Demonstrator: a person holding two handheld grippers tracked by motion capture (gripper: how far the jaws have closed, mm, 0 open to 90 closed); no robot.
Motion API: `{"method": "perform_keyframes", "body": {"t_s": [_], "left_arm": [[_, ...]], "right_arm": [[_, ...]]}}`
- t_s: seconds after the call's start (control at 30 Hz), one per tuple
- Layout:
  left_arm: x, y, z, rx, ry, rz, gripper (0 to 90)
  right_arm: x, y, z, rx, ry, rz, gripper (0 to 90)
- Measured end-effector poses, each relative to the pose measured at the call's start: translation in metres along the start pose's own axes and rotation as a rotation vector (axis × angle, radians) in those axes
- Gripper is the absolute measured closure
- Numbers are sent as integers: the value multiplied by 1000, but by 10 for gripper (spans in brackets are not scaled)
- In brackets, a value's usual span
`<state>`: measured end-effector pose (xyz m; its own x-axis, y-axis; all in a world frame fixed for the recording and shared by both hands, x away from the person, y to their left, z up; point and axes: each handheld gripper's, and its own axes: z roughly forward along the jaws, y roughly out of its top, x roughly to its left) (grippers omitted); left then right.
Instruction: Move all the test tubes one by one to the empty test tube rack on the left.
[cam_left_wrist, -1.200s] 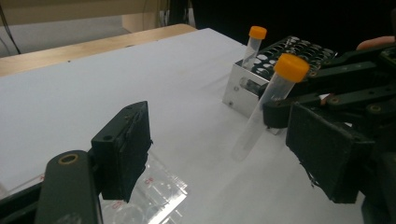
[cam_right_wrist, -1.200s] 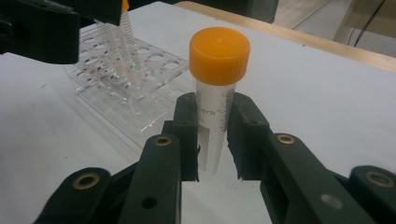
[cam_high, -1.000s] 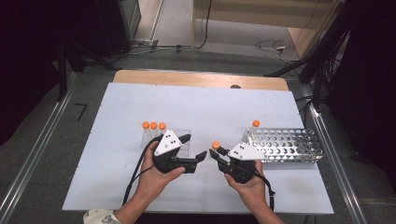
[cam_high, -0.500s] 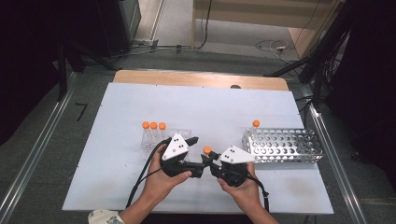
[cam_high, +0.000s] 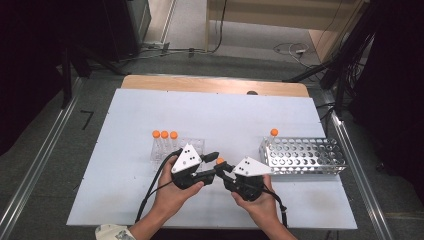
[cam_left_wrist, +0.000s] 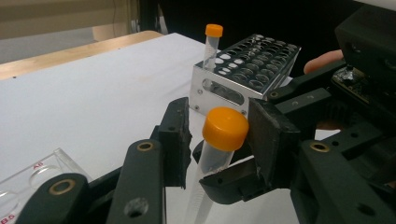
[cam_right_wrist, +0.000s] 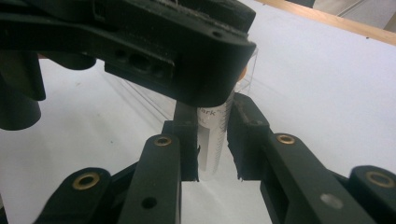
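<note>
The right gripper (cam_high: 226, 171) has its jaws pressed on the clear body of a tube (cam_right_wrist: 214, 140), one pad on each side of the printed scale, as the right gripper view shows. The tube stands roughly upright between them, its orange cap (cam_left_wrist: 225, 128) at the top.

The left gripper (cam_high: 214, 165) meets the right one tip to tip at the near middle of the table (cam_high: 225, 120). Its jaws have just been closing, with the capped end of the same tube between them. In the left gripper view the right-hand pad touches the cap, while a narrow gap remains between the left-hand pad and the tube; a full pinch by this gripper cannot be confirmed.

Each gripper sits in one of the person's hands, which enter from the near edge of the table.

Just beyond the left gripper, on its outer side, stands a clear plastic holder (cam_high: 192, 147) with three orange-capped tubes (cam_high: 164, 144) upright in a row along its far-left part. Beside the right gripper, on its outer side, lies a metal rack (cam_high: 305, 155) with many round holes. One orange-capped tube (cam_high: 273, 136) stands upright in the corner of the rack nearest the grippers; the same tube shows beyond the left gripper's jaws in its own view.
</note>
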<state>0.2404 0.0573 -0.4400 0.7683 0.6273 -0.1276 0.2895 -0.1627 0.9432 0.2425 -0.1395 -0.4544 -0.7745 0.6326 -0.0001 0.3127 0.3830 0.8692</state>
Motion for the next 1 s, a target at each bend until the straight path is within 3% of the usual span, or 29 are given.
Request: {"method": "perform_keyframes", "body": {"t_s": [0.27, 0.5, 0.57, 0.63, 0.77, 1.0], "left_arm": [[-1, -2, 1, 3, -1, 16, 699], [-1, -2, 1, -1, -3, 19, 711], [0, -1, 0, -10, -2, 17, 712], [2, 1, -2, -17, -1, 9, 713], [7, 6, -8, -33, 11, 0, 712], [24, 25, -22, -92, 57, -31, 712]], "right_arm": [[1, 0, 0, 5, 0, 4, 721], [1, -1, 0, 4, 1, 5, 706], [1, -1, 0, 1, 4, 8, 606], [1, -1, 2, 7, 9, 26, 447], [-3, -2, 0, -7, 2, 71, 326], [-9, -4, -1, -11, -6, 97, 309]]}}
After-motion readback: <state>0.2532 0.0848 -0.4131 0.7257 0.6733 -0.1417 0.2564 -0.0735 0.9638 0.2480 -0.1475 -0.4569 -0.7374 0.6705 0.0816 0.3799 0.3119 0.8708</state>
